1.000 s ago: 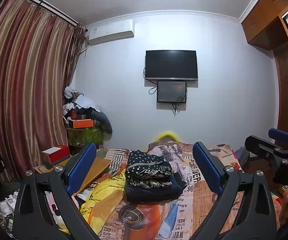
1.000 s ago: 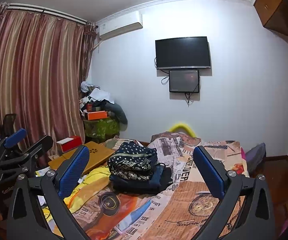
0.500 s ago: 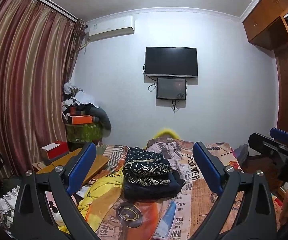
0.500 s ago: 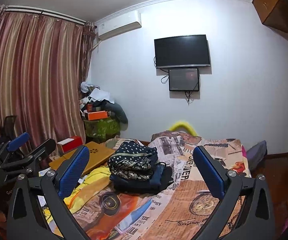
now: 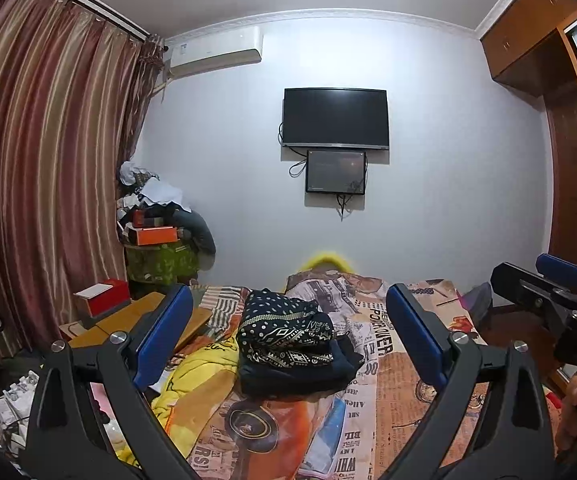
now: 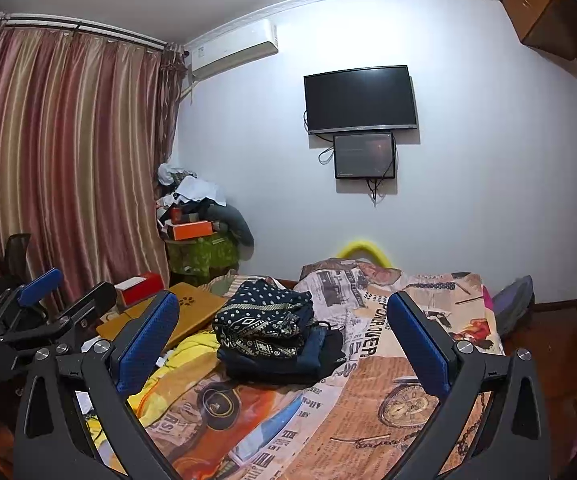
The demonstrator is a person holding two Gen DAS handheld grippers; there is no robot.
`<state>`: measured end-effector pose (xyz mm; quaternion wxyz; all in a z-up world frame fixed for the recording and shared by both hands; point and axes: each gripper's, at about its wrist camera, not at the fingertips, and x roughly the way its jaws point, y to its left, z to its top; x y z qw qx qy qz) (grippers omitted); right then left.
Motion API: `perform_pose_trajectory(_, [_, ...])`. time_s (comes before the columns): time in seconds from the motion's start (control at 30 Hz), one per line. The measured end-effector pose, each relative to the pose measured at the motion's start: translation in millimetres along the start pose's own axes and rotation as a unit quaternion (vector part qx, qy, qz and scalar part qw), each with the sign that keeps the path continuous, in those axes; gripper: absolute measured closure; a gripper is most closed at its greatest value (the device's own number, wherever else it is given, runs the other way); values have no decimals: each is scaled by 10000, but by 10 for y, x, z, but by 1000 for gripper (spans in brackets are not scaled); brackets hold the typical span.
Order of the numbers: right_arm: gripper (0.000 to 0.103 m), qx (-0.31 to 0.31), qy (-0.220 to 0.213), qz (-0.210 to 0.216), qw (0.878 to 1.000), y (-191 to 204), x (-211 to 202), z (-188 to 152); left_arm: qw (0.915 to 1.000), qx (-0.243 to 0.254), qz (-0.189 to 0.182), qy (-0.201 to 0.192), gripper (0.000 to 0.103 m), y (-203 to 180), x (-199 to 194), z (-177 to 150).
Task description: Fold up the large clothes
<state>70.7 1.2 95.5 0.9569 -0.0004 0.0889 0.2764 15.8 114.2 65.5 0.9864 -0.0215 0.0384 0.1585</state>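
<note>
Both tools are held above the near end of the bed [image 5: 392, 412], the left gripper [image 5: 288, 340] and the right gripper [image 6: 284, 340] each with its blue-padded fingers spread wide and nothing between them. The stack of folded clothes [image 5: 288, 344] (a dark patterned piece on top of plain dark ones) sits at the centre of both frames on the printed bedspread. A crumpled yellow cloth [image 5: 196, 376] lies just to its lower left.
</note>
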Motion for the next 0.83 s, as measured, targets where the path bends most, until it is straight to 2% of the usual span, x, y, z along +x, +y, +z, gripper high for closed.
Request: perform_pose_trajectory(0.83, [0, 20, 35, -46, 10000, -20, 27, -17, 9999, 12, -108, 17, 5, -11, 51, 32])
